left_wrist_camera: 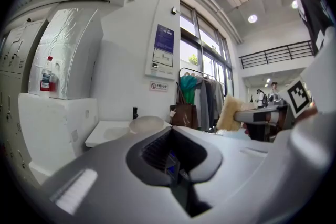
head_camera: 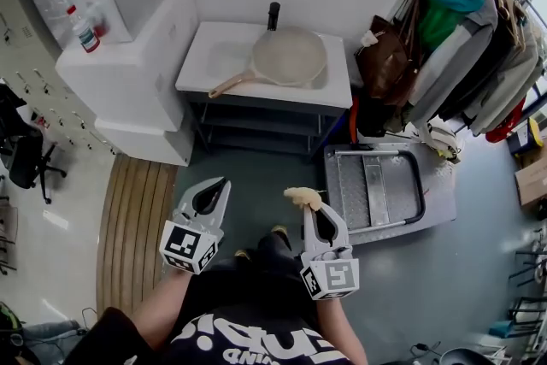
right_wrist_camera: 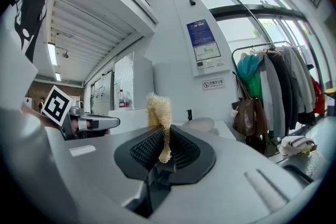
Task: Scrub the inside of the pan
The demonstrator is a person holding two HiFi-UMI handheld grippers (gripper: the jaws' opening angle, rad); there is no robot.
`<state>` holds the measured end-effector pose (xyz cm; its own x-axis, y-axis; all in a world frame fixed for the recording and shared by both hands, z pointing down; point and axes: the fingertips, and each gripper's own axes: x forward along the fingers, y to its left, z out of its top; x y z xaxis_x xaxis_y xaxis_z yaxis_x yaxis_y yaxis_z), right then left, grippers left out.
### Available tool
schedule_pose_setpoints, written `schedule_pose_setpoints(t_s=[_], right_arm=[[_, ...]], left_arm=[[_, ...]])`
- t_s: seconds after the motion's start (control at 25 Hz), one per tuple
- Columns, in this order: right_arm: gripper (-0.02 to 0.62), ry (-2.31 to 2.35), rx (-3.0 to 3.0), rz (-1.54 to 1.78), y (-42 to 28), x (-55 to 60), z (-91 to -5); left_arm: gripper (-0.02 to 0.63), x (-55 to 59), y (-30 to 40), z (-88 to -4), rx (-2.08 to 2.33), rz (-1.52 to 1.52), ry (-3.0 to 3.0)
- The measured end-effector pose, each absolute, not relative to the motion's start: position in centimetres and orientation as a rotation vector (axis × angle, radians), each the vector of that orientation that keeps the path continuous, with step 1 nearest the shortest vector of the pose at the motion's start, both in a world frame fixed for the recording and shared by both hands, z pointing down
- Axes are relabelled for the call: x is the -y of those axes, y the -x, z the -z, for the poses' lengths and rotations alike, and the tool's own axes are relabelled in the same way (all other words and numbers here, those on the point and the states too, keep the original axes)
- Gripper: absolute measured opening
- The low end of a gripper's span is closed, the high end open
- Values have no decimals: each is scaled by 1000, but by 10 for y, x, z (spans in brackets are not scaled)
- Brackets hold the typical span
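Carrying a loofah scrubber [right_wrist_camera: 158, 113] pinched between its jaws, the right gripper [head_camera: 306, 205] hangs well apart from the frying pan [head_camera: 289, 55], which lies on the white table [head_camera: 214, 64] by the wall. The left gripper [head_camera: 220, 186] is pressed together on nothing. Doing this well likely means closing in, steadying the pan's handle [head_camera: 229, 85] with the left, and rubbing the loofah firmly round the inside.

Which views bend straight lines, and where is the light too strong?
Head view: the edges curve, but the pan stays sharp. Left gripper view: black round border, and the windows glare white. Right gripper view: same border and glare, and the sponge is sharp.
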<state>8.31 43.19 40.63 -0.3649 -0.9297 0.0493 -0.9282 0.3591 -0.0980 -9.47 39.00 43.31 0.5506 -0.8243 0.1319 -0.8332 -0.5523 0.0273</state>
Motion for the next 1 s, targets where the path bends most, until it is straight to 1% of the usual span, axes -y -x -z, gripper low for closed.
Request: schedule_pose_setpoints(t_s=[0.4,1.0], right_arm=[[39,1778,-2565,129,-82,-394,-399],[40,1761,-2580,149,-98,-266,-412]], left_arm=[[-3,-354,99,-439,1428,-150,-2692],[-3,-233,88,-440,1442,-126,-2697]])
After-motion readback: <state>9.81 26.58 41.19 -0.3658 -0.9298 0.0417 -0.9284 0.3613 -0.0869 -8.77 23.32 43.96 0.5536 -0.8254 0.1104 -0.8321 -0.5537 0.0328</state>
